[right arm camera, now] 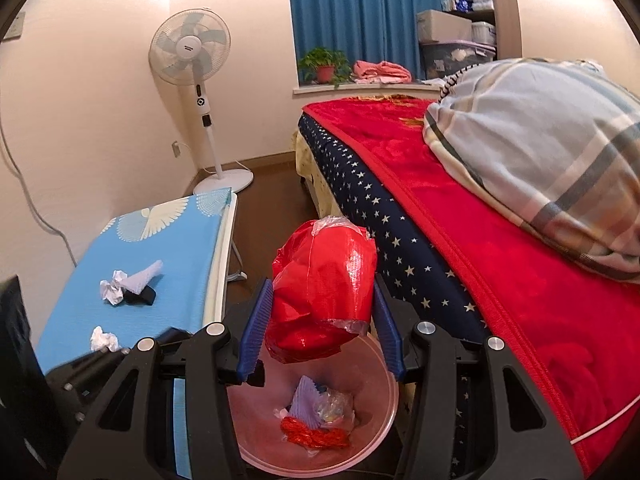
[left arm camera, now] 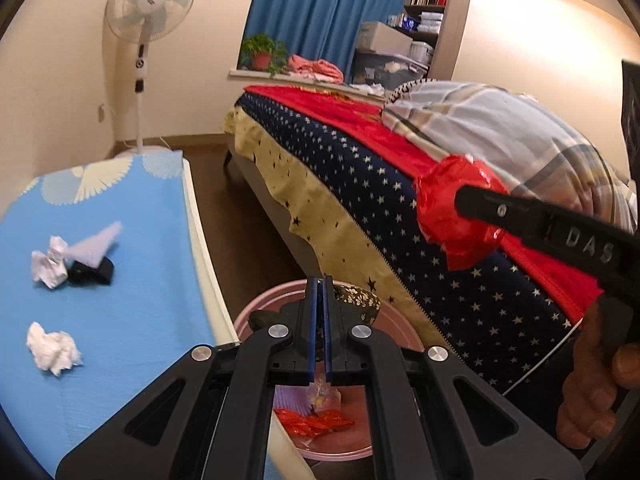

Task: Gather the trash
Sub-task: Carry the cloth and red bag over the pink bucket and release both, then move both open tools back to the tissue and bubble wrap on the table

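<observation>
While unbinned: 2 paper wads (right arm camera: 111,291), 1 red bag (right arm camera: 324,296).

Bin (right arm camera: 384,412) between table (right arm camera: 180,248) at left, bed (right arm camera: 500,240) at right.

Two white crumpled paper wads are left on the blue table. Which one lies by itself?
The near white wad, closest to the camera, lies alone on the blue table. The far wad touches the lilac paper cone and a black object.
</observation>
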